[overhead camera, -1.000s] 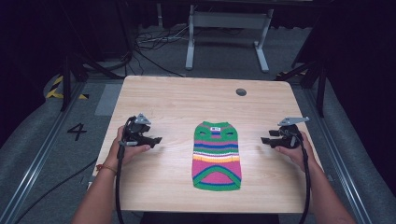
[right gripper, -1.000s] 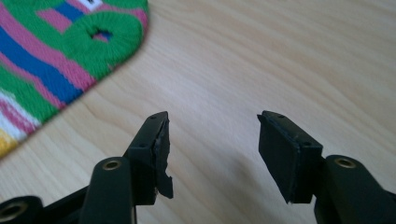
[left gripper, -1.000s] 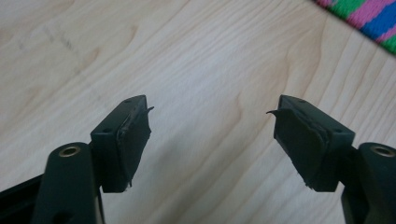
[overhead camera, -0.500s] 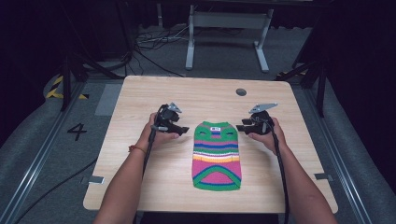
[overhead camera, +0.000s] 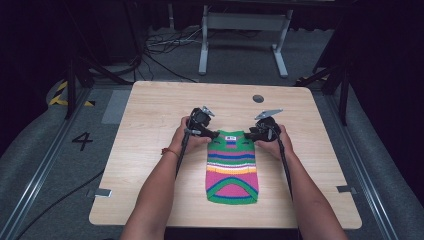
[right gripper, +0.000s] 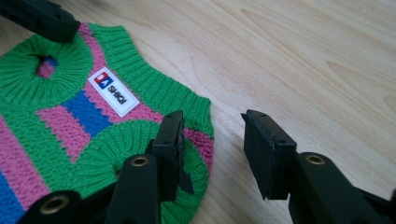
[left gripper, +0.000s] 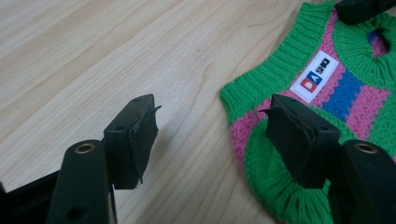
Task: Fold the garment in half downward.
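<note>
- High view is showing one small striped sweater (overhead camera: 232, 167) lying flat near the middle of the wooden worktop (overhead camera: 150, 125), its neck end pointing away from the person and its hem toward them.
- Two grippers are working at that far end: the left gripper (overhead camera: 212, 135) is sitting at the sweater's left shoulder corner and the right gripper (overhead camera: 250, 134) at its right shoulder corner, so the pair are flanking the neck opening.
- Left gripper view is showing its two fingers (left gripper: 135, 140) standing wide apart, one over bare wood and the other over the green armhole cuff, with the sweater's corner lying in the gap between them; nothing is being pinched yet.
- Right gripper view is showing the same arrangement mirrored: its fingers (right gripper: 170, 149) are spread apart, one resting above the green cuff and the other over bare wood, straddling the knitted edge.
- Placing both sets of fingers astride the two shoulder corners is likely preparing a matched two-point pinch, which would let the floppy knit be lifted or folded evenly without bunching.
- One white label (right gripper: 113, 92) is sitting below the collar, facing up.
- One dark round hole (overhead camera: 258, 98) is sitting in the worktop beyond the sweater, well apart from it.
</note>
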`<state>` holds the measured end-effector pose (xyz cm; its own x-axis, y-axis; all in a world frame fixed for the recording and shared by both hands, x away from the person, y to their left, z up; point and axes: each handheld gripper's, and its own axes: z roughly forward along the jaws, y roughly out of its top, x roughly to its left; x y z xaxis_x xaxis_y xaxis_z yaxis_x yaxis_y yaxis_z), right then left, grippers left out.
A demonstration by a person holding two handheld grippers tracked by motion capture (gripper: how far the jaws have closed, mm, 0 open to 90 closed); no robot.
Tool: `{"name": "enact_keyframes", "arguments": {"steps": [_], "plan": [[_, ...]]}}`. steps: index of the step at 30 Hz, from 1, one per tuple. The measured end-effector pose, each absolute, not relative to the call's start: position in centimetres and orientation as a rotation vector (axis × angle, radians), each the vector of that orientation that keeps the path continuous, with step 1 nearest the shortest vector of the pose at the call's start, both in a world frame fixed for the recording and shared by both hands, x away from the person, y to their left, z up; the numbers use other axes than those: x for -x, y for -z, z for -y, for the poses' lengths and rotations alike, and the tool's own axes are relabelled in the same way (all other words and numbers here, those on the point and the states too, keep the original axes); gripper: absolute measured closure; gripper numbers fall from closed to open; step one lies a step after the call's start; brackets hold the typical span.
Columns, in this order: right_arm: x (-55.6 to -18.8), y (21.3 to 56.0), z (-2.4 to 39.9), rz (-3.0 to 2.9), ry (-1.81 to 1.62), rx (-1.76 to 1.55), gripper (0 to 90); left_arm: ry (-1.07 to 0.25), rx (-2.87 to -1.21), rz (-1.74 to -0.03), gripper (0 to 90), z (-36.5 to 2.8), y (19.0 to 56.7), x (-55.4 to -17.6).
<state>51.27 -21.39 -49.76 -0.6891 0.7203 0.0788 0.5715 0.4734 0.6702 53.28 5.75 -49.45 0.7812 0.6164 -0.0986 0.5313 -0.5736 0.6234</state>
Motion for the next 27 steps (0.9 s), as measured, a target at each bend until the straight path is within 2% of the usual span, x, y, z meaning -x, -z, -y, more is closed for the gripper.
{"name": "enact_keyframes", "arguments": {"steps": [9, 13, 17, 22, 27], "plan": [[-51.67, 49.91, 21.31, -2.546, -1.027, -1.101, 64.0, -0.147, -2.306, -0.831, 38.6, -5.42, 49.95, -53.27], [-51.7, 49.95, 21.37, -2.571, -1.06, -1.099, 73.0, -0.126, -2.307, -0.804, 47.7, -5.56, 49.87, -53.06], [-51.7, 49.98, 21.39, -2.589, -1.079, -1.103, 80.3, -0.057, -2.303, -0.762, 71.3, -5.43, 49.88, -52.95], [-51.52, 49.83, 21.16, -2.589, -1.065, -1.093, 85.1, -0.069, -2.305, -0.762, 80.0, -5.27, 49.77, -52.87], [-51.36, 49.57, 20.99, -2.565, -1.066, -1.069, 85.9, -0.15, -2.32, -0.769, 82.1, -5.18, 49.36, -52.8]]}}
